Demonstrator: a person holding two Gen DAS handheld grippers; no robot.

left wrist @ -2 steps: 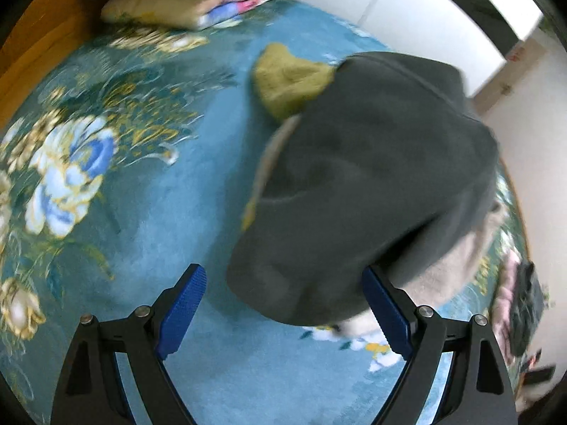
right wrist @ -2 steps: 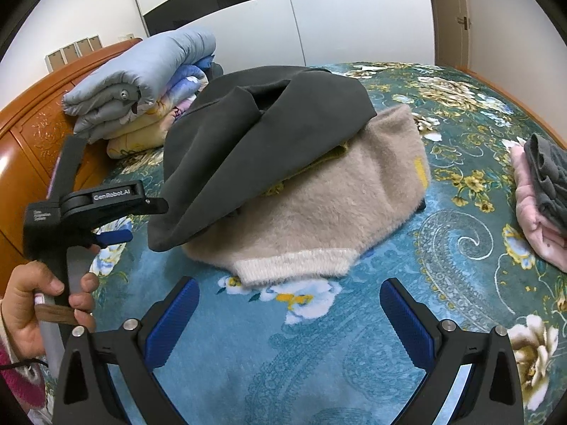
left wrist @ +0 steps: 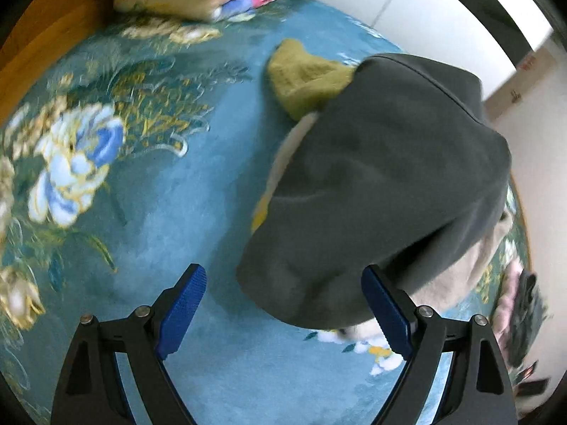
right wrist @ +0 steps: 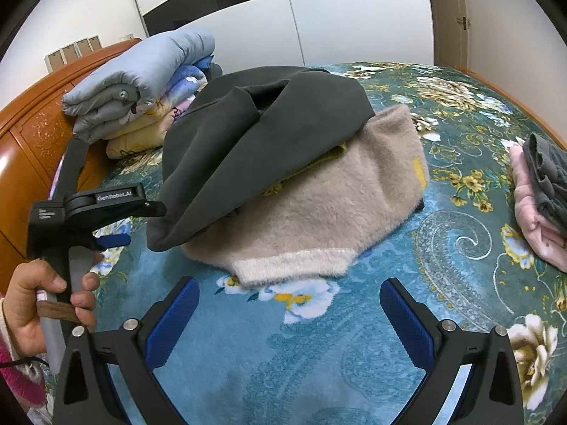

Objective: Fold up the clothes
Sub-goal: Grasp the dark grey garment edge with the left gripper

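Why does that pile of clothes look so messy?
The dark grey garment lies crooked over the fluffy beige sweater, its edge hanging off one side, with an olive-yellow piece poking out between them. The pink and grey clothes nearby sit folded.

A jacket lies atop a sweater on the bed, the sweater's hem nearest the right gripper. Behind and to the left — a stack of folded quilts against the headboard. Far right, well apart, a small pile of clothes. The left gripper sits just beside the jacket's left edge.
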